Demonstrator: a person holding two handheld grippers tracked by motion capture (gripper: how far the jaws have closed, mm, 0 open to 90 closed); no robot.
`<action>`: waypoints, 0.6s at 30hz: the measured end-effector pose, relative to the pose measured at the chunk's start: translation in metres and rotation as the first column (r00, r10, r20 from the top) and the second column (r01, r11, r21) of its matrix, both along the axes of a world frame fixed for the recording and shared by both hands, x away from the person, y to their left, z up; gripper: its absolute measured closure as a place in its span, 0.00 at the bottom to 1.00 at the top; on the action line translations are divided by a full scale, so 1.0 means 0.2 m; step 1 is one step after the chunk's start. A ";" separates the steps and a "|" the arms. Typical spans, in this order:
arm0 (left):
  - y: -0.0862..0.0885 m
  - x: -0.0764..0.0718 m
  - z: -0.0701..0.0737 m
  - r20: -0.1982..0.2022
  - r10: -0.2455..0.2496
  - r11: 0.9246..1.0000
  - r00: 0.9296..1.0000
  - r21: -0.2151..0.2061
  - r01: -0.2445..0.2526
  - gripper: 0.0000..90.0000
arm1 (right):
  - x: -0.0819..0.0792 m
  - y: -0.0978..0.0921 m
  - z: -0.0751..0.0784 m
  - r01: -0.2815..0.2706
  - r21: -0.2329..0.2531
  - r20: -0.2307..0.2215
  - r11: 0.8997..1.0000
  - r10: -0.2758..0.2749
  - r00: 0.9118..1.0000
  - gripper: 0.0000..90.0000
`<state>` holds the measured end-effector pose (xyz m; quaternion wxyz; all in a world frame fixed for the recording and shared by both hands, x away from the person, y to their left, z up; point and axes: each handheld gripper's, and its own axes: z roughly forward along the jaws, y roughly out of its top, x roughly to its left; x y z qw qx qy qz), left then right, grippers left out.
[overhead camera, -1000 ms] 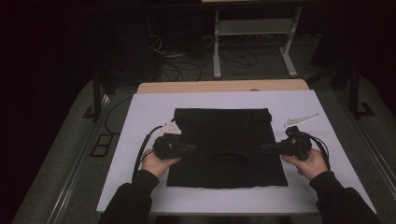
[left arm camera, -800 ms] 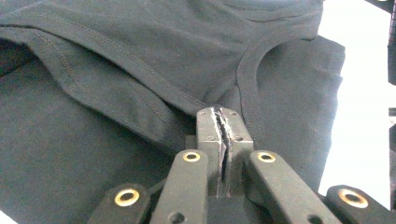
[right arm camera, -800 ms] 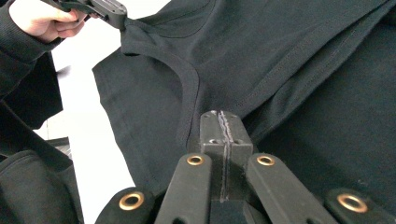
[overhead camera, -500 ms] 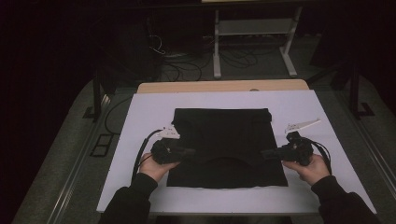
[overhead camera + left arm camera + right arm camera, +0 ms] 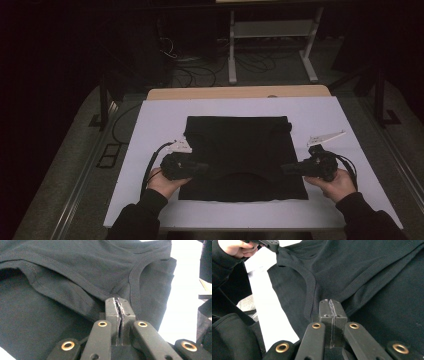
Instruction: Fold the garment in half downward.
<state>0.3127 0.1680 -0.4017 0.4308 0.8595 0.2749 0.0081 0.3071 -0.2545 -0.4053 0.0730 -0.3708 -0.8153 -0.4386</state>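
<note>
Both hands have drawn back toward the near edge of the table, the left gripper (image 5: 202,168) and the right gripper (image 5: 285,169) dragging the black garment (image 5: 240,145) with them. Its folded-over edge now lies lower across the cloth, closer to the person.

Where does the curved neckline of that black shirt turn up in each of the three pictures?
High view: the neckline arcs low across the black shirt, between the two grippers.
Left gripper view: its ribbed band curves down the right side to the left gripper.
Right gripper view: the band curves from upper left down toward the right gripper.
Shared landmark: the white table cover beside the shirt.
</note>
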 end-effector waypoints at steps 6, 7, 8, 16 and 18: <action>0.00 -0.03 0.00 -0.001 -0.016 1.000 1.000 0.011 0.016 0.97 | -0.02 0.00 0.00 -0.009 -0.006 -0.005 1.000 0.009 1.000 0.98; 0.00 -0.04 0.01 -0.004 -0.020 1.000 1.000 0.013 0.020 0.97 | -0.03 0.00 0.00 -0.013 -0.006 -0.003 1.000 0.013 1.000 0.98; 0.00 -0.04 0.01 -0.002 -0.020 1.000 1.000 0.013 0.020 0.97 | -0.03 0.00 0.00 -0.011 -0.005 -0.001 1.000 0.011 1.000 0.98; -0.01 -0.07 0.01 -0.002 -0.038 0.999 0.999 0.021 0.038 0.97 | -0.06 0.00 -0.01 -0.021 -0.006 -0.009 1.000 0.021 1.000 0.98; -0.01 -0.08 0.01 -0.004 -0.041 0.999 0.999 0.024 0.041 0.97 | -0.06 0.00 -0.01 -0.026 -0.005 -0.010 1.000 0.026 1.000 0.98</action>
